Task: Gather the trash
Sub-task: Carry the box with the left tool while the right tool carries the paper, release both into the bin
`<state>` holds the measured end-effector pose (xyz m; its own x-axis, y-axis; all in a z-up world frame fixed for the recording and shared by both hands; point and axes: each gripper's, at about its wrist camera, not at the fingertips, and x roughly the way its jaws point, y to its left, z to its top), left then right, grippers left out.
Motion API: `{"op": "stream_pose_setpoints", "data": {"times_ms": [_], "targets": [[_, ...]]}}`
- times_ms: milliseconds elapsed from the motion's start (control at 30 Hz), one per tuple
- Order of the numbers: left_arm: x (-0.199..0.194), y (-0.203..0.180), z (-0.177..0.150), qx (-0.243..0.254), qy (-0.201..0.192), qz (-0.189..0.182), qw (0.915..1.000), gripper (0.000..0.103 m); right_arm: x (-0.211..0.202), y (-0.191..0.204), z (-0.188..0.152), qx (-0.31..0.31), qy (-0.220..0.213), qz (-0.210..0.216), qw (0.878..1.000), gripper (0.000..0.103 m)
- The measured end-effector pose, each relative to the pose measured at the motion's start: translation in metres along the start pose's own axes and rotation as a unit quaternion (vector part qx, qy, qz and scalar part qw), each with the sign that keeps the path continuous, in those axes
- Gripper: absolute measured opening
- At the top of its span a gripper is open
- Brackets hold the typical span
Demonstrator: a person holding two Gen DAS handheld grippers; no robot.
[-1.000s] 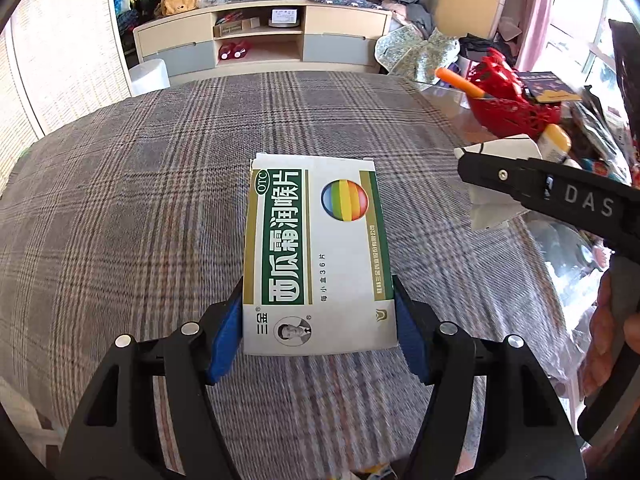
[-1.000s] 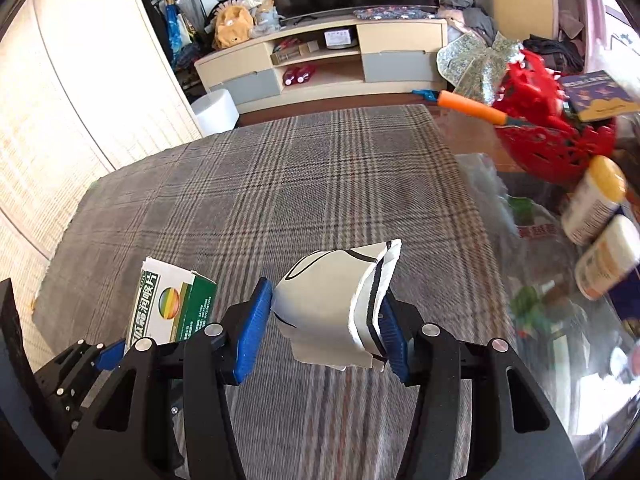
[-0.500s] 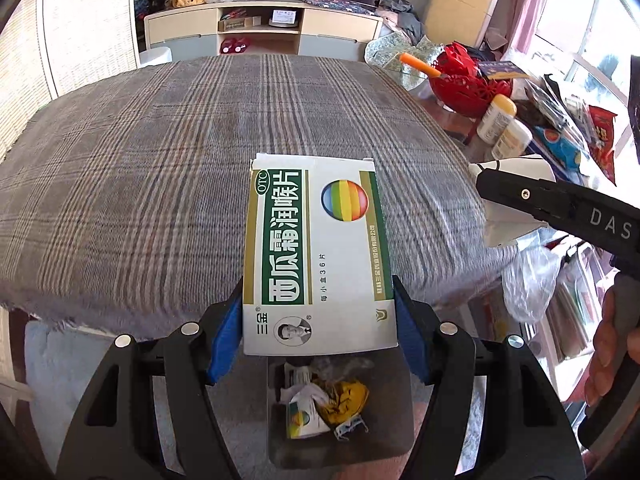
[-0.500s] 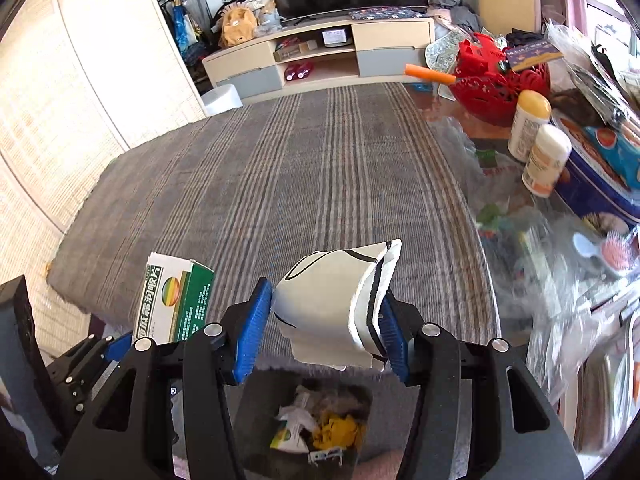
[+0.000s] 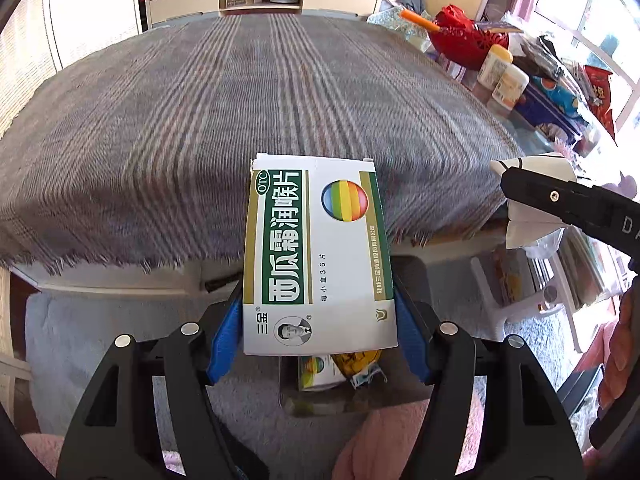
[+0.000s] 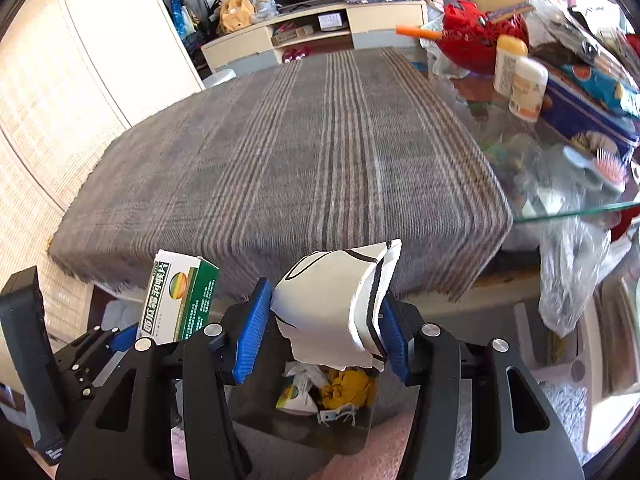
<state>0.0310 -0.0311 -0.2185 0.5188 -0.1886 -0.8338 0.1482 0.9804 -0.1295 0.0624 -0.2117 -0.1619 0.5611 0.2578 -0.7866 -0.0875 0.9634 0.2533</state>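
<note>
My left gripper [image 5: 318, 338] is shut on a white and green medicine box [image 5: 316, 256] and holds it in the air over a grey trash bin [image 5: 320, 402] on the floor. The box also shows in the right wrist view [image 6: 178, 296]. My right gripper [image 6: 320, 334] is shut on a crumpled white paper cup [image 6: 336, 306], also above the bin [image 6: 304, 424]. The bin holds a small box, yellow paper and other scraps. The right gripper and cup show at the right of the left wrist view [image 5: 536, 196].
A table with a grey plaid cloth [image 5: 240, 112] lies ahead, its fringe edge just beyond the bin. A glass table [image 6: 560, 160] at the right holds a red basket [image 6: 476, 36], bottles and packets. A plastic bag [image 6: 568, 272] hangs at its edge. Pale rug under the bin.
Both grippers have pulled back from over the plaid cloth, past the table's edge. The bin has come into view beneath them. Both still hold their items.
</note>
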Motion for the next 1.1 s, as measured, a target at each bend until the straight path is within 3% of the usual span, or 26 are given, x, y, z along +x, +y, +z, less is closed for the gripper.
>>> {"op": "stream_pose_setpoints", "data": {"times_ms": [267, 800, 1000, 1100], "targets": [[0.034, -0.002, -0.041, 0.01, 0.041, -0.011, 0.999, 0.064, 0.027, -0.005, -0.043, 0.007, 0.029, -0.028, 0.999, 0.053], [0.087, -0.007, -0.069, 0.02, 0.09, -0.052, 0.9944, 0.064, 0.086, -0.014, -0.081, 0.036, 0.087, -0.03, 0.995, 0.054], [0.091, -0.009, -0.065, 0.016, 0.094, -0.052, 0.9941, 0.064, 0.091, -0.011, -0.077, 0.04, 0.089, -0.026, 0.995, 0.062], [0.09, -0.007, -0.063, 0.012, 0.095, -0.051, 0.9942, 0.069, 0.092, -0.012, -0.075, 0.048, 0.087, -0.032, 0.995, 0.074]]}}
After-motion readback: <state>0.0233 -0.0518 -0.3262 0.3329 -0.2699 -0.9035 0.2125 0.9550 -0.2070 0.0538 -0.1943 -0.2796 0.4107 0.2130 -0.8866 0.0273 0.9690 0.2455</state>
